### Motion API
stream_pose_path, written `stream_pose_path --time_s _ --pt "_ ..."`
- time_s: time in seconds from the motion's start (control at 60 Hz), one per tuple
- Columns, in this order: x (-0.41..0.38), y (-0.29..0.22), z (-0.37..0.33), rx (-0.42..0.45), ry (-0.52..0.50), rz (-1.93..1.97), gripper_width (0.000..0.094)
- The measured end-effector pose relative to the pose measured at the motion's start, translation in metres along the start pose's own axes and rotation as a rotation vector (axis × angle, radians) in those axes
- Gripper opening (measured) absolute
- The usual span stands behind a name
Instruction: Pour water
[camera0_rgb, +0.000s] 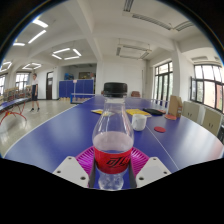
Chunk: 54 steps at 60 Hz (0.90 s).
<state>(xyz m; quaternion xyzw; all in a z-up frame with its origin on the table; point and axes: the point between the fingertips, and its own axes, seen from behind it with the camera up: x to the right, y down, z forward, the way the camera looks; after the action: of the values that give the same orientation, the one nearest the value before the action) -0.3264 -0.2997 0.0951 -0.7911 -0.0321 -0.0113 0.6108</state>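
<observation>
Between gripper (112, 166) fingers, bottle (112, 143) clamped upright by both pads, prob. for carrying to cup (139, 121) w/o spilling.

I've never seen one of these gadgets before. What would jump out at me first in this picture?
A clear plastic bottle with a red label stands upright between the gripper's two fingers, whose pink pads hug its base. It sits on a big blue table; beyond it are a white cup and a yellow item.
</observation>
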Motion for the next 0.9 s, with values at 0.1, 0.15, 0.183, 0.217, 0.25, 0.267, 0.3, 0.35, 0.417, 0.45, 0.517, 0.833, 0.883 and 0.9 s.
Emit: stream_pose_path --time_s 0.1,0.15,0.183,0.217,0.25,0.267,0.3,0.35,0.417,0.45,0.517,0.833,0.883,0.9 --pt "-0.004 -0.002 -0.002 0.009 -0.02 0.014 0.0371" --pt "-0.004 -0.002 -0.003 0.007 -0.02 0.015 0.0337" --pt "-0.004 -0.002 -0.003 0.002 -0.016 0.013 0.0335" --pt "-0.005 -0.001 -0.003 -0.002 -0.026 0.019 0.0336" --pt "-0.007 -0.002 -0.005 -0.009 -0.037 0.031 0.0336" --pt "-0.008 -0.004 -0.006 -0.01 -0.043 0.035 0.0336" --pt "-0.011 -0.011 -0.008 -0.005 -0.057 0.04 0.0337" --pt "-0.019 -0.026 -0.007 0.006 -0.093 0.041 0.0336" --pt "-0.032 -0.058 -0.008 0.041 -0.154 0.054 0.0337" --pt "-0.039 -0.077 -0.007 0.062 -0.188 0.072 0.0336" --pt "-0.049 -0.117 0.003 0.106 -0.262 0.136 0.0338" --pt "-0.057 -0.319 0.101 0.232 -0.709 0.928 0.0337" --pt "-0.041 -0.336 0.125 0.227 -0.785 1.133 0.0337" --pt "-0.036 -0.341 0.133 0.222 -0.814 1.201 0.0337"
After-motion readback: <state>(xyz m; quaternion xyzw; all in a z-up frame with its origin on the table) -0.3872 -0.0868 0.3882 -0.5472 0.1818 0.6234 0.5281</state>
